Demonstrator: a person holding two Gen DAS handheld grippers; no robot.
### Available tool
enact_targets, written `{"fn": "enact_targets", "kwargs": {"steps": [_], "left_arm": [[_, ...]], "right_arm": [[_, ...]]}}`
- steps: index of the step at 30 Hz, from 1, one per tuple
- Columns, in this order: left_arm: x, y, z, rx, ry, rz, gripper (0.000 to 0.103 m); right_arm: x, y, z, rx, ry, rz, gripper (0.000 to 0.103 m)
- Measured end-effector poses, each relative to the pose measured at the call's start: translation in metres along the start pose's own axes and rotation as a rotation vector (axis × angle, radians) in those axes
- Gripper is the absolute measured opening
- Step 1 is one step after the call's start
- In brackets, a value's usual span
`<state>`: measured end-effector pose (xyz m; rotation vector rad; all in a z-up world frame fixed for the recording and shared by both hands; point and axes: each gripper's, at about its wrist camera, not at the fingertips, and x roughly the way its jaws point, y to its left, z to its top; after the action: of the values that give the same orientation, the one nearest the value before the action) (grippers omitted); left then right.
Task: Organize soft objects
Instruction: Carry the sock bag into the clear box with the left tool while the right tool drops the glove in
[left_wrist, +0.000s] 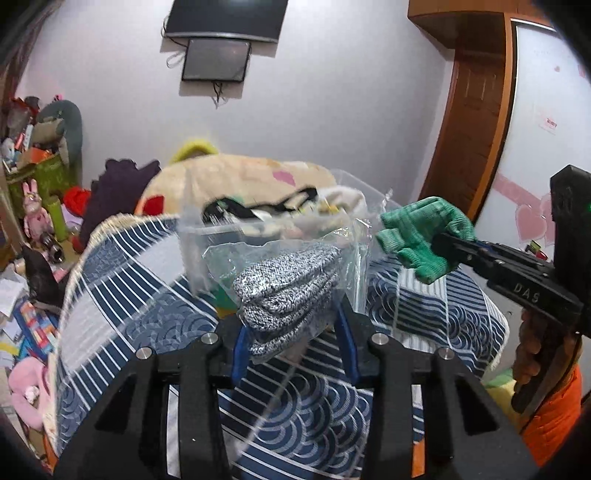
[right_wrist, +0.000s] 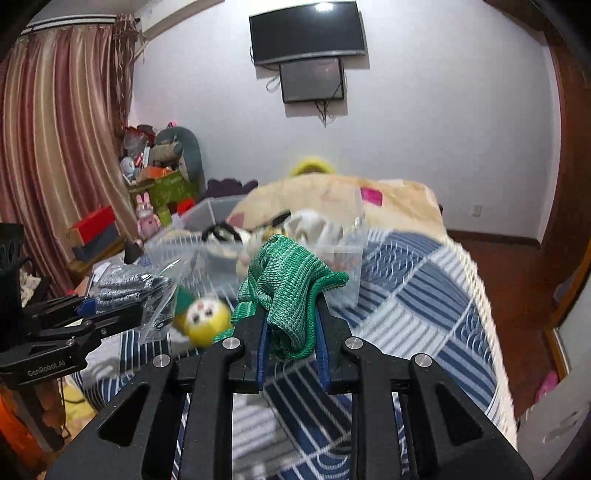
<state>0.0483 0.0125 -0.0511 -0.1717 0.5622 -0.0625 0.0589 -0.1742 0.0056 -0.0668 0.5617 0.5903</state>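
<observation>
My left gripper (left_wrist: 295, 325) is shut on a clear plastic bag of grey knit gloves (left_wrist: 288, 291), held above the bed. It shows in the right wrist view (right_wrist: 88, 314) at the left, with the bag (right_wrist: 129, 284). My right gripper (right_wrist: 290, 325) is shut on a green knit glove (right_wrist: 291, 291). In the left wrist view it (left_wrist: 439, 243) comes in from the right with the green glove (left_wrist: 424, 236). A clear plastic bin (right_wrist: 347, 254) (left_wrist: 192, 243) with soft items stands on the bed just beyond both grippers.
The bed has a blue and white patterned cover (right_wrist: 413, 295) (left_wrist: 122, 288) and a beige blanket (right_wrist: 332, 195). A yellow plush toy (right_wrist: 205, 321) lies below the bag. Cluttered toys and boxes (right_wrist: 159, 177) stand at the left wall. Curtains (right_wrist: 55, 147) hang at left.
</observation>
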Motion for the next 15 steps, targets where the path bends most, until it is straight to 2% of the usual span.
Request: {"fn": "enact_targets", "kwargs": {"steps": [8,15], "left_arm": [[-0.004,0.011,0.032,0.016,-0.072,0.048,0.040],[0.008,0.015,0.058,0.030,-0.106,0.063,0.040]], "right_arm": [[0.000,0.007,0.029,-0.027,-0.083,-0.005,0.019],[0.012,0.011,0.047,-0.042,-0.108,0.003,0.019]]}}
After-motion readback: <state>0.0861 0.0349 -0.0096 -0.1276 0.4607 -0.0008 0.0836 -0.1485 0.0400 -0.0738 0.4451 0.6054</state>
